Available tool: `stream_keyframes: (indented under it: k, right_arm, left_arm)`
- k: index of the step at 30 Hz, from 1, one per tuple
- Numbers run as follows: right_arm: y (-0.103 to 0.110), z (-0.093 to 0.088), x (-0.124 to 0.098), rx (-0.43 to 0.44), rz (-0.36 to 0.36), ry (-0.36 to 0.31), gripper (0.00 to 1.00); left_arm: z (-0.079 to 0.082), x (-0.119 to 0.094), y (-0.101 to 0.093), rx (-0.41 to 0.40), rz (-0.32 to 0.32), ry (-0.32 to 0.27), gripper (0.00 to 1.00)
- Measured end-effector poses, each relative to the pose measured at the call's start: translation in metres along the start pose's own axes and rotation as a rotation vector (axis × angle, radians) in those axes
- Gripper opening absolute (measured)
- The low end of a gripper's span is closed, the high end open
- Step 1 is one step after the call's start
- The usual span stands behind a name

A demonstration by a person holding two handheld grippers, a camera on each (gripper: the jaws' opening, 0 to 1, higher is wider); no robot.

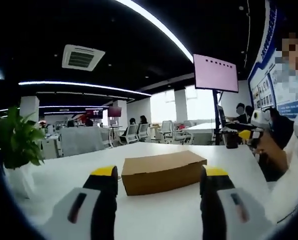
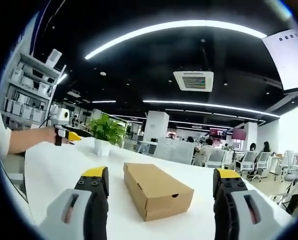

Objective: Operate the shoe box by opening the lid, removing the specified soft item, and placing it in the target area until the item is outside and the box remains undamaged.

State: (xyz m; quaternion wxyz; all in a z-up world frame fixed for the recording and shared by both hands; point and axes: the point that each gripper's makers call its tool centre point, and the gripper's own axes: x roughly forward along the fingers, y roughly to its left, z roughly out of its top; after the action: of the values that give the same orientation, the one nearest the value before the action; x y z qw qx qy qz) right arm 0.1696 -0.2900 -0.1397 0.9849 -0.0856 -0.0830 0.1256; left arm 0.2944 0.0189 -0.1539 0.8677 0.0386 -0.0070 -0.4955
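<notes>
Still closed, the shoe box (image 1: pixel 162 172) lies dead ahead at twelve o'clock, between both pairs of my jaws.

From my left gripper (image 1: pixel 160 187) its long side faces me, the long axis running nine to three; from my right gripper (image 2: pixel 163 192) it angles from ten toward four, a corner and the finger-notch end nearest. Both pairs stand wide apart, holding nothing. By my reckoning the left sits squarer to the lid's front edge. All rests on the white table (image 2: pixel 54 170), a potted plant (image 2: pixel 106 131) beyond at ten o'clock.
</notes>
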Motion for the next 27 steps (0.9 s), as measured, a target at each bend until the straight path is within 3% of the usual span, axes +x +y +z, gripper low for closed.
stream_keyframes:
  k: [5,9,12,14,15,17,22,27]
  right_arm:
    - [-0.005,0.009,0.000,0.000,-0.007,-0.025,0.91]
    - [-0.002,0.008,0.003,0.000,-0.002,-0.021,0.90]
    - [0.004,-0.008,0.003,-0.035,0.054,0.054,0.87]
    - [-0.011,-0.013,0.000,0.011,-0.032,0.052,0.83]
    - [-0.013,-0.012,0.002,0.054,-0.034,0.005,0.83]
    - [-0.003,-0.023,0.002,0.084,0.019,0.062,0.83]
    - [-0.001,-0.018,0.007,0.013,-0.003,0.043,0.85]
    - [0.003,-0.018,0.015,0.017,0.017,0.033,0.85]
  left_arm:
    - [0.008,0.006,0.008,-0.002,-0.013,-0.011,0.68]
    - [0.006,0.009,0.015,0.017,0.018,-0.001,0.73]
    - [0.006,0.012,0.016,0.021,0.013,-0.011,0.77]
    - [0.004,0.015,0.019,0.047,0.009,0.006,0.80]
    - [0.001,0.018,0.022,0.062,0.003,0.033,0.81]
    - [0.002,0.023,0.025,0.051,-0.010,0.043,0.78]
    - [0.002,0.030,0.022,0.048,-0.046,0.041,0.77]
    - [0.001,0.041,0.028,0.019,-0.054,0.056,0.76]
